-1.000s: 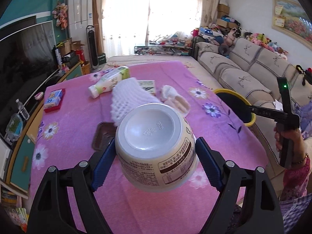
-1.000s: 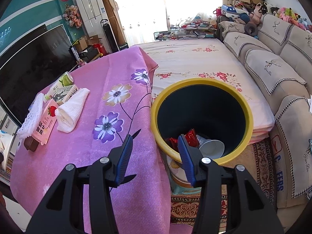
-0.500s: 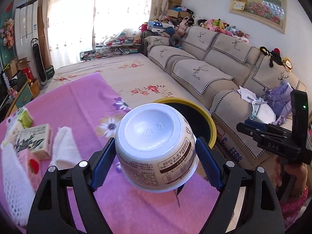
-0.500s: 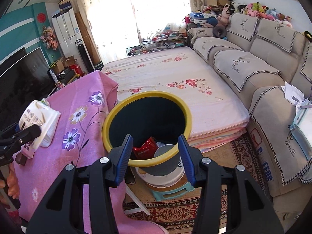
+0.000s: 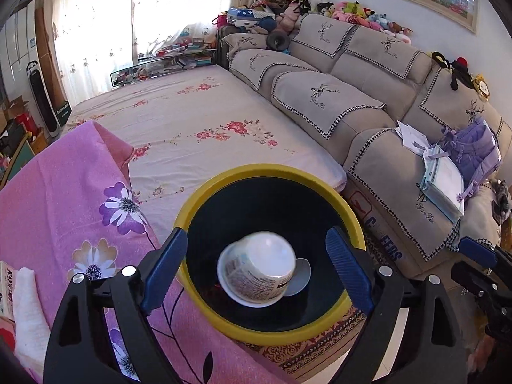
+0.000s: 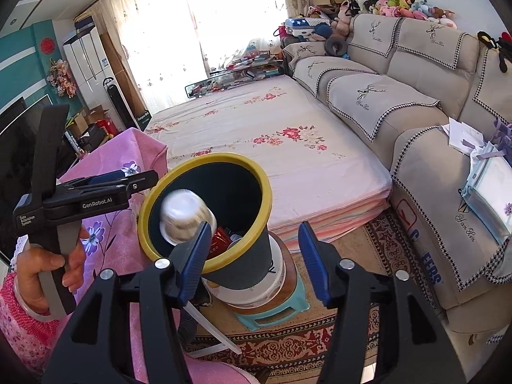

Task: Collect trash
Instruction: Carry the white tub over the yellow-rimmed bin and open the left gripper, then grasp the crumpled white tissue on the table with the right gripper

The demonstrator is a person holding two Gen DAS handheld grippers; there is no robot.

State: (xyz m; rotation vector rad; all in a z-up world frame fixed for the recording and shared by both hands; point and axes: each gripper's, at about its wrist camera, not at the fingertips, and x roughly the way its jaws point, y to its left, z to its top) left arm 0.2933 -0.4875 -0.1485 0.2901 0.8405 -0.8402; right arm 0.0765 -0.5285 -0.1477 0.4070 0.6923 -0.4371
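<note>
A white paper bowl (image 5: 257,268), blurred and upside down, is in mid-air inside the mouth of the yellow-rimmed black bin (image 5: 268,169), touching neither pad. My left gripper (image 5: 254,233) hangs right over the bin, jaws opening, blue pads clear of the bowl on both sides. In the right wrist view the bowl (image 6: 185,220) shows just below the bin rim (image 6: 265,198), with the left gripper (image 6: 140,177) at the rim's left. My right gripper (image 6: 255,225) is in front of the bin, jaws opening, nothing between them. A red wrapper (image 6: 220,240) lies in the bin.
The bin stands on a white bucket (image 6: 256,284) and a teal stool (image 6: 272,313) over a patterned rug (image 6: 288,345). The pink flowered tablecloth (image 5: 64,208) with a white towel (image 5: 28,307) is on the left. A mattress (image 5: 192,128) and sofa (image 5: 368,102) lie beyond.
My left gripper swung from the table to above the bin and let go of the bowl, which now drops into it. The right gripper drew back from the bin and widened.
</note>
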